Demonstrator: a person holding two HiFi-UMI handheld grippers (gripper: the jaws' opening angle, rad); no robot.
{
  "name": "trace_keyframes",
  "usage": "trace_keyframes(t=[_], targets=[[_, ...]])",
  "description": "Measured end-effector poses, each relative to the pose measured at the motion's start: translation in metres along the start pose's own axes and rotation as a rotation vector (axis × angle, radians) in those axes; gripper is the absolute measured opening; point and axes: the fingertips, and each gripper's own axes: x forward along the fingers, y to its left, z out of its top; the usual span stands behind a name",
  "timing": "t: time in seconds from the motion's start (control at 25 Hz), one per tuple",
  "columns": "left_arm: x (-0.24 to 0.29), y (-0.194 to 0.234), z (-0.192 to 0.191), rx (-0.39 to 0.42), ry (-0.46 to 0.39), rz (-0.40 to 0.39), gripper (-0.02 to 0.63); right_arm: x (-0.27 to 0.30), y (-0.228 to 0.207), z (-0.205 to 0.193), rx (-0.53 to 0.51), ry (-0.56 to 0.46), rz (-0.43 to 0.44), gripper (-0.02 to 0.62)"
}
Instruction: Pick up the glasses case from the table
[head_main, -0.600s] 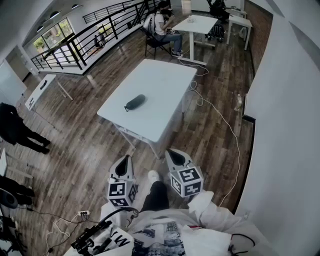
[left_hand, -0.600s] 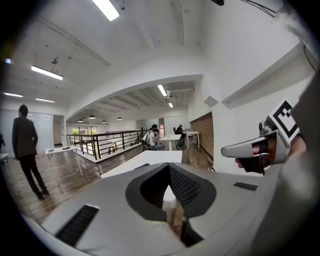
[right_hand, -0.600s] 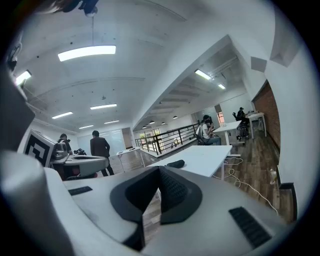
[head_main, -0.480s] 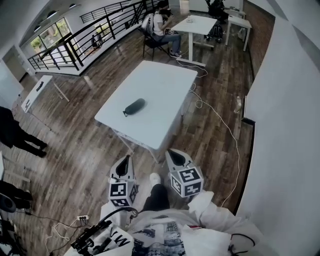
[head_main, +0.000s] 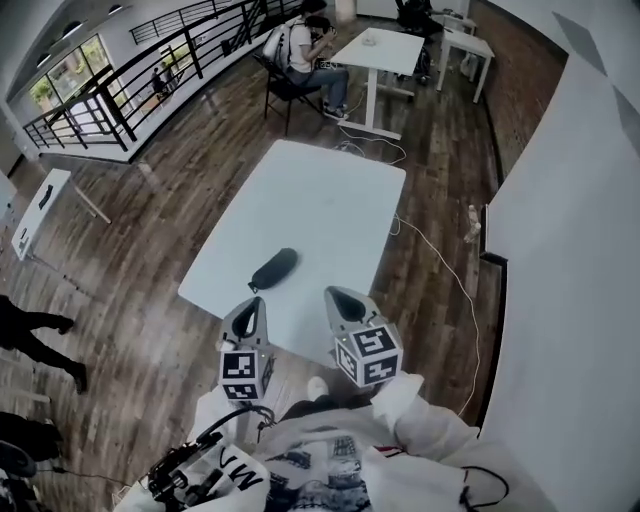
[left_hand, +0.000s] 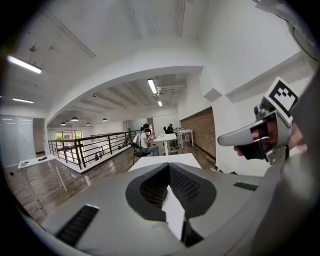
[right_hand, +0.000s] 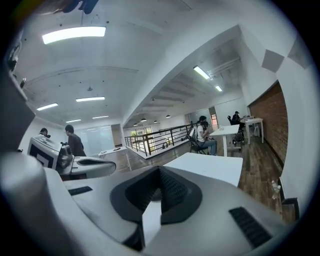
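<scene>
Both my left tongs (head_main: 252, 304) and right tongs (head_main: 336, 297) are pressed together, empty; glasses case (head_main: 273, 268) lies at twelve o'clock on the white table (head_main: 320, 195).

Left gripper (head_main: 250, 310): jaws were closed together with nothing between them, tilted slightly downward.
Right gripper (head_main: 338, 300): same — just beside the left.

No clear text anywhere. The shirt (head_main: 300, 470), below the counter's (head_main: 300, 200) near edge, has dark printed letters, folded and cut off, unreadable. The left cube (head_main: 246, 375) and right cube (head_main: 368, 353), also below that edge, show only black-white square codes, no letters or digits.
</scene>
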Motion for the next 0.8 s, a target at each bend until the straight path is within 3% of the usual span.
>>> trace_keyframes(t=[0.2,0.28,0.4,0.48,0.56,0.64,0.68,0.8], targets=[[0.047,0.020,-0.034,0.031,0.111,-0.081,0.026,0.040,-0.017,-0.012,0.036,0.049,-0.028,-0.008],[0.068,0.025,-0.053,0.049,0.191,-0.121,0.025,0.052,-0.026,-0.018,0.050,0.061,-0.041,-0.008],[0.103,0.033,-0.080,-0.003,0.326,-0.156,0.021,0.061,-0.040,-0.025,0.062,0.080,-0.048,-0.008],[0.123,0.035,-0.094,0.028,0.381,-0.174,0.029,0.061,-0.046,-0.032,0.082,0.100,-0.052,-0.008],[0.141,0.035,-0.106,0.094,0.415,-0.191,0.099,0.056,-0.049,-0.038,0.102,0.114,-0.057,-0.008],[0.162,0.035,-0.120,0.152,0.456,-0.206,0.283,0.052,-0.054,-0.046,0.115,0.129,-0.067,-0.008],[0.173,0.034,-0.129,0.185,0.483,-0.216,0.344,0.051,-0.059,-0.049,0.121,0.138,-0.074,-0.008],[0.198,0.029,-0.159,0.304,0.588,-0.275,0.441,0.046,-0.075,-0.054,0.134,0.154,-0.104,-0.008]])
